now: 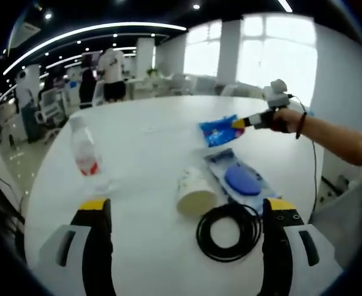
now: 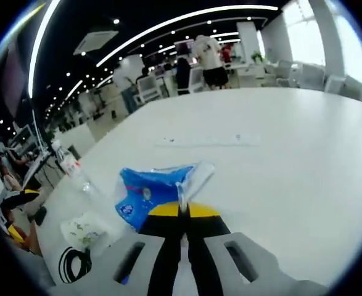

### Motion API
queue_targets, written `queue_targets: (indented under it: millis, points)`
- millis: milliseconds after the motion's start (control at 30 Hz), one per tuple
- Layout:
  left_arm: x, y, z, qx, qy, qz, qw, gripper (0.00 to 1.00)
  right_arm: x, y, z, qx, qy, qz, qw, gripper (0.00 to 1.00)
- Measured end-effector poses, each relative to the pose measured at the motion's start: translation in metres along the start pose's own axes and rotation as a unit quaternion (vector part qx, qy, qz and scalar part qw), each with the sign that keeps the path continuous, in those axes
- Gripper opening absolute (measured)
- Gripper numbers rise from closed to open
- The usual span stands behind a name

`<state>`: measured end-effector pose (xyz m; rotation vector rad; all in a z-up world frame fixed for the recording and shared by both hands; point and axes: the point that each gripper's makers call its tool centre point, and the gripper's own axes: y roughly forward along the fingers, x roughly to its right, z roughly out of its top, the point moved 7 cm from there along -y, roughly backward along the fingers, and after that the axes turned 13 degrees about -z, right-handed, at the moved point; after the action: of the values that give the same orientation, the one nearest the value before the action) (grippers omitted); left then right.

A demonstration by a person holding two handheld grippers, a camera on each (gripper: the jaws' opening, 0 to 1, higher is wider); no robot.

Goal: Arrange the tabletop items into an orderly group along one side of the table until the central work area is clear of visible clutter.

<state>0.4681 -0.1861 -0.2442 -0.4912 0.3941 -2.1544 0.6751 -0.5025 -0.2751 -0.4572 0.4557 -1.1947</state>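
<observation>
Closed right jaws (image 2: 182,213) pinch a blue packet (image 2: 145,192) above the table (image 2: 279,154). Left gripper (image 1: 184,213) is wide open, holding nothing, near cable (image 1: 229,231) and cup (image 1: 195,190).

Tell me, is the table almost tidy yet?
Not yet. Nothing looks grouped so far. Right now the right gripper is pinching the blue packet. Waiting in the middle: the paper cup, black cable coil, blue mouse tray and water bottle. The left gripper is open.
</observation>
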Motion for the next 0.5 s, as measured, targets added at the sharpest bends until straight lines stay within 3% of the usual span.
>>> queue_targets:
  millis: [500]
  points:
    - [0.0, 0.001, -0.004, -0.004, -0.006, -0.007, 0.9999, 0.99, 0.05, -0.007, -0.009, -0.006, -0.002, -0.031, 0.9995, 0.02]
